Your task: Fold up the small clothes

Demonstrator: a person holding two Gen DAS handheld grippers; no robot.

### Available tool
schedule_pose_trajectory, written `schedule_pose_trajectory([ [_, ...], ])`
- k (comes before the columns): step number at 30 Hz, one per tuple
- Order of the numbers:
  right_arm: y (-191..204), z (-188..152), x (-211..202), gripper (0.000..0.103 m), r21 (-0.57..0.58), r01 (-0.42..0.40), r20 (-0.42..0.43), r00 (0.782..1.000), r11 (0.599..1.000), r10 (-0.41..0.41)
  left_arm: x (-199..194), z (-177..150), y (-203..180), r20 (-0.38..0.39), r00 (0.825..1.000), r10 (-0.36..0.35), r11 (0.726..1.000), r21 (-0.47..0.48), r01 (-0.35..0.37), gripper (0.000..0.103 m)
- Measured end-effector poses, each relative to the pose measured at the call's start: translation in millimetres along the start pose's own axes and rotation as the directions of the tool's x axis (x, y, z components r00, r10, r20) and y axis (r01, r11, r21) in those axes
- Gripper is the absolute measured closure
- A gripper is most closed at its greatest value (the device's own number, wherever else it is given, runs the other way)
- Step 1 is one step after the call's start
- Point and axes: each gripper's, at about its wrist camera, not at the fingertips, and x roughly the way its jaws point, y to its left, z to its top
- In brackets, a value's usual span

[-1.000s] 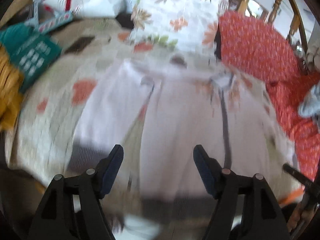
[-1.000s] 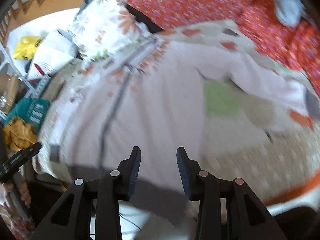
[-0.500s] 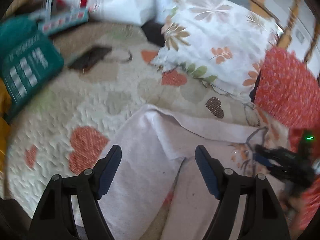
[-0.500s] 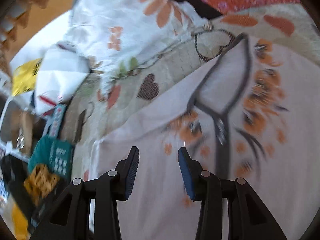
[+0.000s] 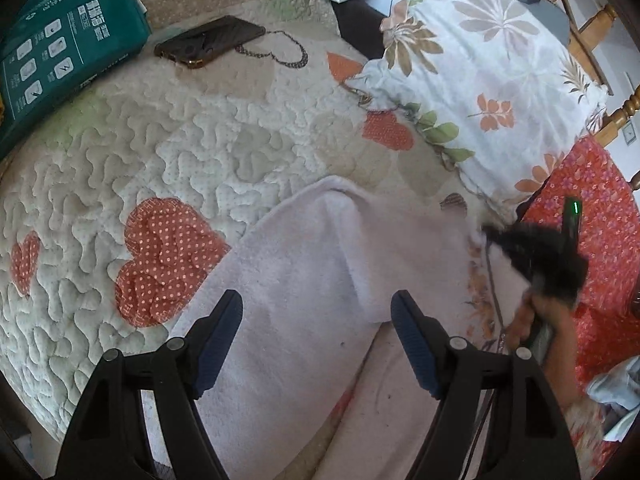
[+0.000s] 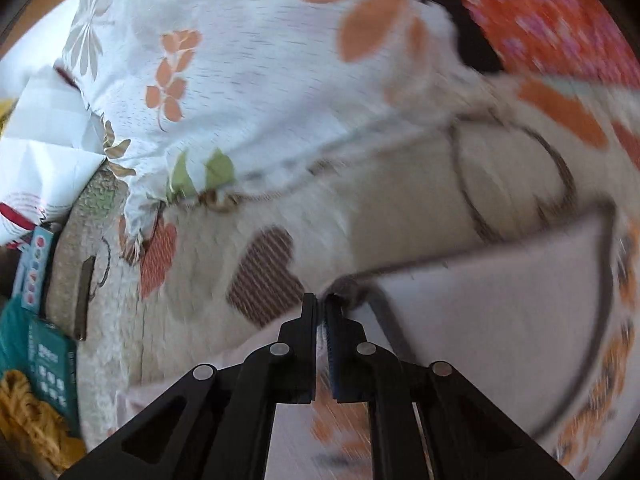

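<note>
Left wrist view: the pale pink garment (image 5: 320, 280) lies spread on the quilted bedspread (image 5: 168, 152), filling the lower middle and lower right of the frame, with what looks like a sleeve or flap lying across it toward the upper middle; no neat fold shows, so I judge the folding to be at or near its first step, with most of it left to do; the left gripper (image 5: 316, 332) hangs over the cloth at the bottom centre, tilted steeply down, its blue-padded jaws spread wide and nothing between them but the fabric beneath, which they do not pinch; at the right edge, blurred, the right gripper (image 5: 536, 252) reaches to the garment's dark-trimmed edge, with the person's hand (image 5: 540, 332) below it; a phone (image 5: 208, 42) and a teal package (image 5: 64, 52) sit at the upper left, a floral pillow (image 5: 488, 68) at the upper right.

Right wrist view: the frame is smeared by motion; the garment (image 6: 500, 288) fills the lower right, its dark neckline trim (image 6: 384, 308) curving past the fingertips; the right gripper (image 6: 320, 304) at the bottom centre has just closed, its jaws clenched together at the trim's corner; the blur hides whether cloth is truly pinched, though it looks so; the pillow (image 6: 240, 72) takes the upper half.
</note>
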Motion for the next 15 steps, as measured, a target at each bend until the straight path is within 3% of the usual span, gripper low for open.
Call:
schedule_pose_trajectory([
  [6, 22.3, 16.4, 39.9, 0.094, -0.058, 0.096, 0.008, 0.995, 0.994, -0.096, 2.9, 1.0, -7.8, -0.009, 1.0, 0.006, 0.999, 0.035, -0.006, 0.027],
  [8, 27.4, 19.9, 37.1, 0.086, -0.079, 0.096, 0.015, 0.995, 0.992, -0.095, 1.7, -0.2, -10.8, -0.003, 1.0, 0.02, 0.998, 0.054, -0.02, 0.027],
  [10, 30.7, 21.2, 27.5, 0.065, -0.077, 0.083, 0.003, 0.997, 0.994, -0.083, -0.5, -2.1, -12.3, 0.002, 1.0, 0.029, 0.997, 0.068, -0.029, 0.027],
  [15, 20.6, 2.4, -36.0, 0.048, -0.083, 0.003, 0.034, 0.999, 0.997, 0.0, -8.0, -7.0, -13.5, 0.027, 0.998, 0.055, 0.993, 0.107, -0.058, 0.027],
])
